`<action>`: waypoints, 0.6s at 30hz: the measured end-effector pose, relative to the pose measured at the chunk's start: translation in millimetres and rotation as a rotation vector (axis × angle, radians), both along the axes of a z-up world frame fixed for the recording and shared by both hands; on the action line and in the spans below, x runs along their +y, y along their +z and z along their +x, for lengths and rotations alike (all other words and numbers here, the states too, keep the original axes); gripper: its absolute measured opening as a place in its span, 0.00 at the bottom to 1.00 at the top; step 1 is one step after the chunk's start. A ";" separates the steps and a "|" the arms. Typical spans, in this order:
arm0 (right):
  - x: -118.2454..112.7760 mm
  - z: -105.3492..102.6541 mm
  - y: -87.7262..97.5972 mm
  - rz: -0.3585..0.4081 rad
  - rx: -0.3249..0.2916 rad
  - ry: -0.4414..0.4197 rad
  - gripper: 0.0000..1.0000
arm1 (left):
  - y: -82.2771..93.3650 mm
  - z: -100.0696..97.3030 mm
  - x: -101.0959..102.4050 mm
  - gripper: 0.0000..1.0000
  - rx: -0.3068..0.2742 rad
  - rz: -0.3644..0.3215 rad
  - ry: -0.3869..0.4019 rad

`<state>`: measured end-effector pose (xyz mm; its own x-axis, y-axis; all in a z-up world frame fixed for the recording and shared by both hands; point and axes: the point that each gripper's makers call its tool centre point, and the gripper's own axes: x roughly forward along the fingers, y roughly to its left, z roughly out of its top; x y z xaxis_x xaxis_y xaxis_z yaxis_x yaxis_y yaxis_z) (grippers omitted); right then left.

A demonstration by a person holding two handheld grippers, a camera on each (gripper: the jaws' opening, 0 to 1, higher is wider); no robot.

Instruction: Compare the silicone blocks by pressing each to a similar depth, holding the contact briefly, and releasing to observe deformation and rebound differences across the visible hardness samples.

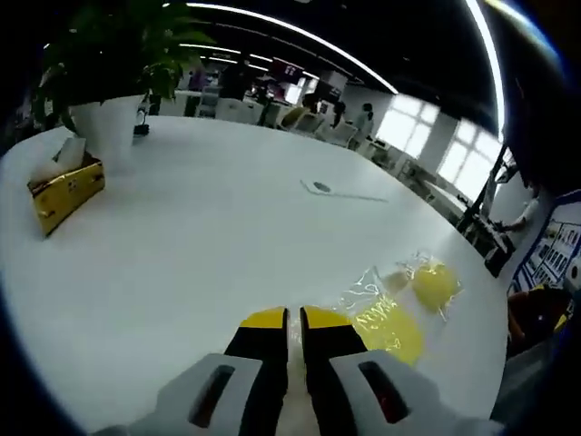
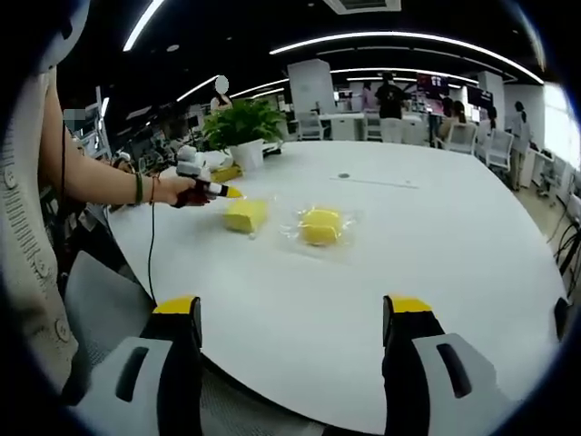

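left gripper view: a yellow tissue box (image 1: 65,193) and a potted plant (image 1: 113,82) stand far off on the white table (image 1: 209,227). the left gripper (image 1: 295,318) has its yellow-tipped jaws nearly together, nothing between them, beside a yellow block (image 1: 392,329) in clear wrap; a second wrapped block (image 1: 434,283) lies just past it.

right gripper view: a person's hand (image 2: 177,190) holds the left gripper (image 2: 216,189) by the first block (image 2: 246,215), the second block (image 2: 320,225) near it. the right gripper (image 2: 295,313) is spread wide and empty, well apart from both.
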<state>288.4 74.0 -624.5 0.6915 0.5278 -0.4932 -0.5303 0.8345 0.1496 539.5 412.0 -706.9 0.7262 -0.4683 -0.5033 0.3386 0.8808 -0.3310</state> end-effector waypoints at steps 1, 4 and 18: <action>0.1 -0.3 0.3 0.000 -0.002 0.002 0.76 | 2.9 -1.3 -0.5 0.09 -0.007 0.004 -0.002; 0.5 0.0 1.9 0.004 -0.009 0.007 0.76 | 9.5 -6.1 -1.6 0.11 -0.024 0.030 -0.012; 15.9 8.9 28.7 0.104 -0.086 0.046 0.73 | 69.6 -62.8 -33.9 0.32 -0.166 0.148 -0.123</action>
<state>297.3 89.9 -595.8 0.7023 0.6055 -0.3743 -0.5825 0.7911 0.1867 476.7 378.1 -637.3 0.7464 -0.4884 -0.4520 0.4854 0.8642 -0.1322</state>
